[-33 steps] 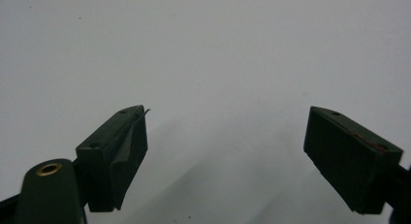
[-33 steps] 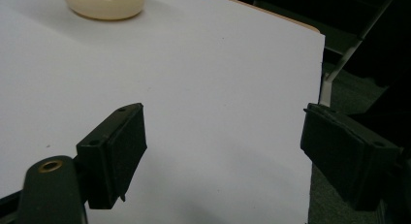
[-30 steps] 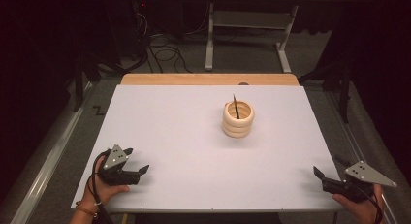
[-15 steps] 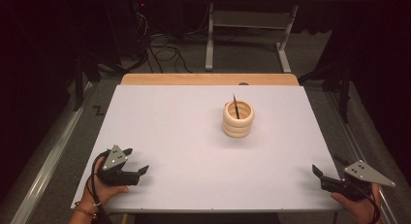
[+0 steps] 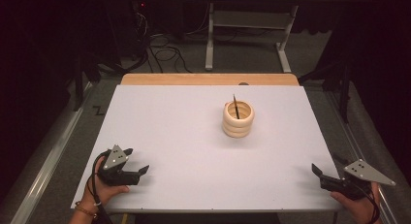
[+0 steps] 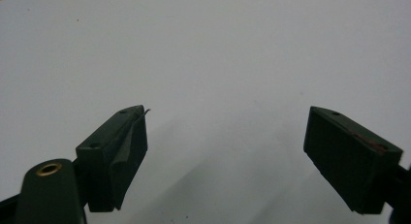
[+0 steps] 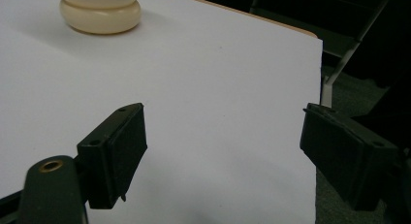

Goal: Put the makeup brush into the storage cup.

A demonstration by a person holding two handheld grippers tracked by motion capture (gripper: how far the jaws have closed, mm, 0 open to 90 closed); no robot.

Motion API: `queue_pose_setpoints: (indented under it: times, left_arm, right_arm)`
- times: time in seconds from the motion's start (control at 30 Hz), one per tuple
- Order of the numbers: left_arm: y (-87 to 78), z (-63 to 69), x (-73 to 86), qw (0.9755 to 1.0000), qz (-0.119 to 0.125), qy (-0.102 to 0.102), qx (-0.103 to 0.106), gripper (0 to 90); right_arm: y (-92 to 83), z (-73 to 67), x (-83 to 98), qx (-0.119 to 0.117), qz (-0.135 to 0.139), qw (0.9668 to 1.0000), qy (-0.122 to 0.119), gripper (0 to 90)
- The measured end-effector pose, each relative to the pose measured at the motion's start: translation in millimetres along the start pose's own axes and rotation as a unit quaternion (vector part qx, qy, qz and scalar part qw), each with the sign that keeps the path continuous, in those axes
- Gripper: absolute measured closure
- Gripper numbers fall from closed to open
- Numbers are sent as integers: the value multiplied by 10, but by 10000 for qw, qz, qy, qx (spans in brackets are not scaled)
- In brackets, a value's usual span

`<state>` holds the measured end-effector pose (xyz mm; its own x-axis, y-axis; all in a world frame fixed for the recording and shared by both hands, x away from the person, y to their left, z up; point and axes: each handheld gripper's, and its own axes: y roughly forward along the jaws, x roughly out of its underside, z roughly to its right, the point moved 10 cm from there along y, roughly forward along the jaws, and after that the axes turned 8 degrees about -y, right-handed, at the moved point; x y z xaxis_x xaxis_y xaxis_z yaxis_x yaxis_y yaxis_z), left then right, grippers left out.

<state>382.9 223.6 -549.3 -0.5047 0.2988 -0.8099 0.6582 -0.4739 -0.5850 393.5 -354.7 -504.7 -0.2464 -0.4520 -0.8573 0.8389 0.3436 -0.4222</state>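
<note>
1. Here, two claws are in hand, one per hand. The left claw [image 5: 137, 162] sits low over the near-left corner of the white rectangular tabletop [image 5: 174, 136], its jaws spread wide with nothing between them; in the left gripper view the left claw [image 6: 225, 136] shows only bare white surface in the gap.
2. The right claw [image 5: 327, 166] hovers at the near-right edge of the tabletop, jaws likewise spread apart and holding nothing. In the right gripper view the right claw [image 7: 223, 136] straddles the tabletop's right edge, with one jaw over the white surface and the other over the dark floor beyond.
3. Both claws point inward across the tabletop, and each is well apart from the other.
4. Further out stands one stack of cream-coloured wooden rings [image 5: 238, 119], three rings counted, lying flat one upon another. It rests on the tabletop right of centre, toward the far side, well apart from both claws.
5. One thin dark pointed stick [image 5: 236, 106] rises through the hole of the stack. Its long axis is close to upright, tip upward, leaning slightly to the left in the high view.
6. In the right gripper view the lowest rings of the stack [image 7: 101, 13] show at the top left.
</note>
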Motion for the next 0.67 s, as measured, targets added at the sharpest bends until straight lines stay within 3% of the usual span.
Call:
queue_pose_setpoints:
  times: [0.67]
  left_arm:
    - [34,4,2,10000,-44,-47,32,168]
  right_arm:
    - [28,-1,27,-32,-78,10000,40,172]
